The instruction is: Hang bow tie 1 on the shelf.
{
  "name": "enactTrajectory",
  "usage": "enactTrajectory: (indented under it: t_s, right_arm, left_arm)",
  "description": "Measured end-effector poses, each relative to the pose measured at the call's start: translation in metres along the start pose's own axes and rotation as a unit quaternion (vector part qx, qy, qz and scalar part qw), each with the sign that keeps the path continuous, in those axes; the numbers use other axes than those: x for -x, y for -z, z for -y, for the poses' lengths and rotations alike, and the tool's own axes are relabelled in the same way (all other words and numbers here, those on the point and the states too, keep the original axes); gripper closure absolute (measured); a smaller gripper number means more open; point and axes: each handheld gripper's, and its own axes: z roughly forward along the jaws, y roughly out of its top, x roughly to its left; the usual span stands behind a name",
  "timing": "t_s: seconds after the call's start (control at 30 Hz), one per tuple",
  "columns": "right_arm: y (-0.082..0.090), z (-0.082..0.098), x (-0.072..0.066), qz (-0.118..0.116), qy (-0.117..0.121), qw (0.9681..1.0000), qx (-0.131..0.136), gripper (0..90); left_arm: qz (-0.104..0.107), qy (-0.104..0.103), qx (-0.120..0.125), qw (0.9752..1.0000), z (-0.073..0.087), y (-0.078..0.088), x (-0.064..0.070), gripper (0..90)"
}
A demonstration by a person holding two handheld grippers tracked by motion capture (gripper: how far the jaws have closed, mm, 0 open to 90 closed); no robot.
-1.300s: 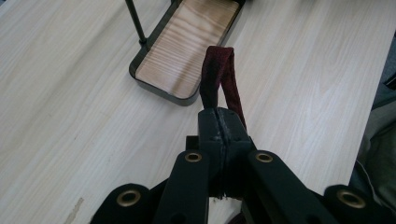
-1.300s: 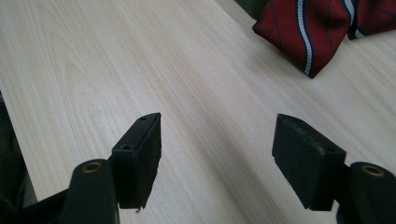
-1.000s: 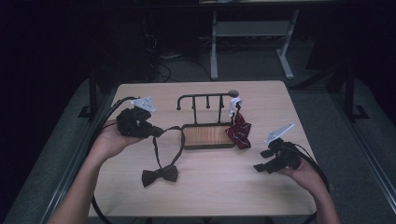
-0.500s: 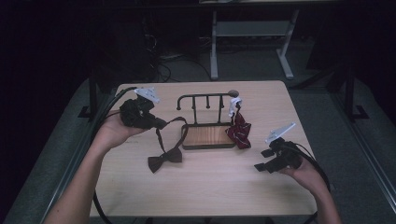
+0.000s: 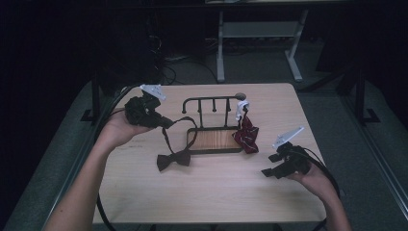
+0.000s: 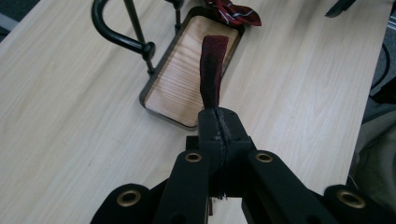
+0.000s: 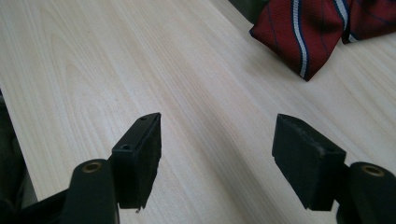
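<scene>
My left gripper has its jaws pressed together on the strap of a dark bow tie. The strap runs from the jaws out over the left end of the small wooden tray. The bow itself hangs down to the table, just in front of the tray's left corner, and looks like it touches the wood there.

My right gripper has its 2 jaws spread wide with nothing between them. It sits low over the table near the right edge, well apart from the tray.

A red striped tie hangs on the right end of the black rack and spills onto the table beside the tray.

The front half of the table is bare, so there is lots of room between my 2 hands.
</scene>
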Motion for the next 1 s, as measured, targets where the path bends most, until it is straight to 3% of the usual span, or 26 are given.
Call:
enactTrajectory:
  t_s: [0.23,0.67,1.0]
  right_arm:
    - [0.002,0.001,0.0,0.002,-0.001,1.0,0.001,32.5]
    - [0.007,0.003,0.0,0.005,-0.002,1.0,0.006,32.5]
    - [0.007,0.003,0.0,0.005,0.002,1.0,0.007,32.5]
  left_arm:
    - [-0.008,0.001,-0.004,1.0,-0.01,0.003,-0.009,89.7]
    - [-0.01,0.04,-0.002,0.9991,-0.008,-0.003,-0.03,89.7]
    - [-0.013,0.056,-0.011,0.9983,-0.006,-0.006,-0.045,89.7]
